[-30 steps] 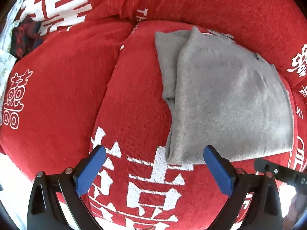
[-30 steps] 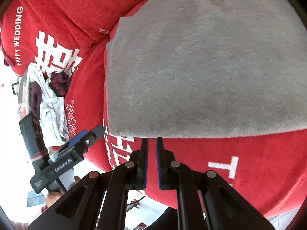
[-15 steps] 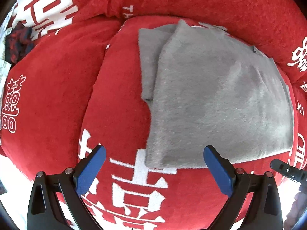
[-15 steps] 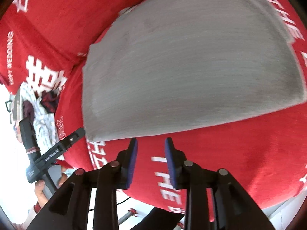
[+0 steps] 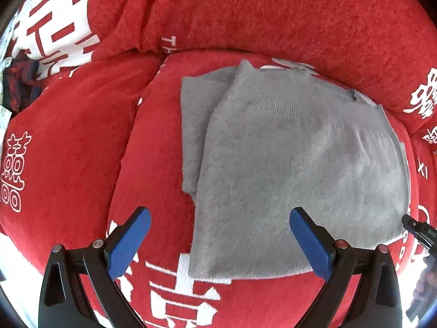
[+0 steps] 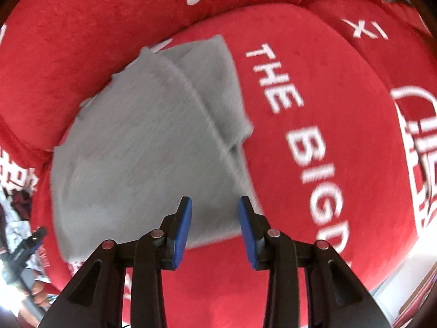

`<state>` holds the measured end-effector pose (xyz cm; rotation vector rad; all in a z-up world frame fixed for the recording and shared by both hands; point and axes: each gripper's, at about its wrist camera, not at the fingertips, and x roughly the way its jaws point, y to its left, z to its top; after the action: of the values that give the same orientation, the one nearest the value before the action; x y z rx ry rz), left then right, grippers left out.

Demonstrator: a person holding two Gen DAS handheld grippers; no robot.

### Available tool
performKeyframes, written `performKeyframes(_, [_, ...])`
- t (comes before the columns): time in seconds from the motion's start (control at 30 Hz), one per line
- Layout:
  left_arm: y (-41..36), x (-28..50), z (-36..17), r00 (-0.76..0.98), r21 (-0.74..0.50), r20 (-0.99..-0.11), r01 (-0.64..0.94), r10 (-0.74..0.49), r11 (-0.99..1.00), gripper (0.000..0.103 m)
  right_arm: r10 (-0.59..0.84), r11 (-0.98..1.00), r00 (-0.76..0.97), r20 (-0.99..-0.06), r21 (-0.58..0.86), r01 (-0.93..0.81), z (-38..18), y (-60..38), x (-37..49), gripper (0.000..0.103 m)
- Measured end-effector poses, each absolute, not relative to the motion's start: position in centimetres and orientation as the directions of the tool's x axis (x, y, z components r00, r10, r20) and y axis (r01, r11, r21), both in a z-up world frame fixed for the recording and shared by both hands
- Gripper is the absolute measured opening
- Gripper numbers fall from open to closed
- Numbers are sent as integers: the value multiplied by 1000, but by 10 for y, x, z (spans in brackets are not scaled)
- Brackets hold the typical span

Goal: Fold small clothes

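A grey fleece garment (image 5: 295,169) lies folded flat on a red cushion (image 5: 153,147) with white lettering. A narrower layer sticks out along its left side. My left gripper (image 5: 221,240) is wide open and empty, just above the garment's near edge. In the right wrist view the same garment (image 6: 142,147) lies left of centre. My right gripper (image 6: 215,232) is open and empty, hovering over the garment's near right corner.
Red back cushions (image 5: 273,13) rise behind the seat. A pile of dark and patterned clothes (image 5: 19,82) lies at the far left. The other gripper's tip (image 5: 418,229) shows at the right edge. The cushion's front edge drops off close to both grippers.
My right gripper has opened from nearly shut and swung round to the garment's right corner. My left gripper stayed wide open and moved a little nearer the garment's near edge.
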<state>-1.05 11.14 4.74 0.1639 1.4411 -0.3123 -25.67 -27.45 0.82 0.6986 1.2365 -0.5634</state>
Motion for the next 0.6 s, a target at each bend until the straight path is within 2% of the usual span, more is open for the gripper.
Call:
performKeyframes(0.03, [111,-10,47,98,-78,-989,305,-113,949,102,-24,686,228,-973,150,712,5,-278,-252,38])
performKeyframes(0.07, [110,-9,46,96,-80,-989,304,-114,949,102,-29,703,211,-977,130,699,2,-280,-248,23])
performKeyframes(0.1, [109,-9,45,95,-77,-989,306,-111,949,102,-32,709,203,-979,122,695,1,-285,-249,13])
performKeyframes(0.23, [108,-5,40,87,-67,-991,314,-99,947,102,-26,691,213,-977,136,710,4,-286,-260,8])
performKeyframes(0.4, [114,4,38,77,-76,-992,296,-103,952,102,-25,676,201,-979,131,725,7,-281,-274,8])
performKeyframes(0.5, [118,9,38,82,-72,-992,293,-101,953,102,-41,683,282,-958,179,708,25,-280,-274,9])
performKeyframes(0.53, [119,10,38,82,-73,-992,292,-101,954,102,-67,710,312,-948,174,683,34,-280,-269,11])
performKeyframes(0.6, [122,13,37,83,-70,-992,289,-98,955,102,-73,738,327,-942,169,653,38,-282,-257,28])
